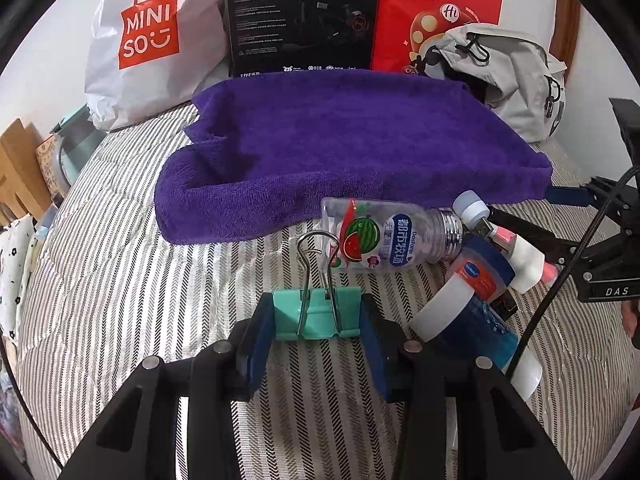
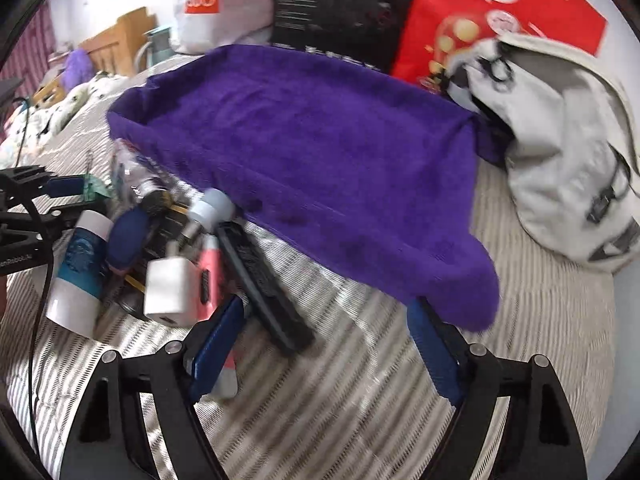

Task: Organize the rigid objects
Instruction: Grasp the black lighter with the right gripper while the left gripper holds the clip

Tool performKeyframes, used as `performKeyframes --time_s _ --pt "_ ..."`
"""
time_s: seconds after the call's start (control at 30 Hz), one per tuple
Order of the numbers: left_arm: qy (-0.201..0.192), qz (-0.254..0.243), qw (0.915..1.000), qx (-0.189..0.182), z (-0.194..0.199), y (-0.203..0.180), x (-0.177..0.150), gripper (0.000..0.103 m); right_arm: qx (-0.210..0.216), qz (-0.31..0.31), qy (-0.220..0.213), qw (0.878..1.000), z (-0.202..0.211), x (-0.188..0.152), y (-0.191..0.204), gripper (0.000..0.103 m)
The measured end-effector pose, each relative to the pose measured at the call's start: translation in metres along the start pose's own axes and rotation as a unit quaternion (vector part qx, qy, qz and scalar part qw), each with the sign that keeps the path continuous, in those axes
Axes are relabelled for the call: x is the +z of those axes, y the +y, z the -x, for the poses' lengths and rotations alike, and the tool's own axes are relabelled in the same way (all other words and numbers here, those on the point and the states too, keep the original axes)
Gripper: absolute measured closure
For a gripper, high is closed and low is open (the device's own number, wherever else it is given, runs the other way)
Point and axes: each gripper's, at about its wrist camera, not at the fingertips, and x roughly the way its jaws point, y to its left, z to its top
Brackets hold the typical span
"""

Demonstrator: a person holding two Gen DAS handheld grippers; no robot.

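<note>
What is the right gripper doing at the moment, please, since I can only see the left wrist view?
Observer: The right gripper is open with nothing between its fingers, over the striped bedding.
Operator: Thank you. What lies nearest to it?
Observer: A black bar-shaped object lies on the bedding just ahead of its left finger, beside a white charger block.
Operator: My view shows the left gripper shut on the teal binder clip. Is the far right side of the purple towel free?
Observer: No objects lie on the towel; a grey backpack sits just beyond its right edge.
</note>
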Motion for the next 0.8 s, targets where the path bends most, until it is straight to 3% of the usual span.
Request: performKeyframes --time_s 0.23,0.33,0.37,0.43,0.8 --pt "0.004 -0.003 0.9999 -0.009 0.0 0.003 0.001 0.063 -0.005 0.046 -0.009 0.999 -0.004 0.011 0.019 0.033" --pt "0.005 -0.006 0.9999 -0.01 0.001 0.003 0.0 0.063 0.02 0.043 0.0 0.999 -0.008 0.011 0.018 0.068" --pt "0.005 -0.006 0.9999 -0.011 0.001 0.004 0.001 0.063 0.03 0.034 0.003 0.999 -0.007 0.01 0.017 0.076" --pt "0.006 -0.006 0.9999 -0.013 0.001 0.004 0.001 0.063 0.037 0.029 0.01 0.999 -0.004 0.008 0.019 0.083" --pt "0.002 -0.003 0.9998 -0.017 0.002 0.001 0.0 0.063 0.044 0.019 0.013 0.999 -0.007 0.013 0.035 0.085"
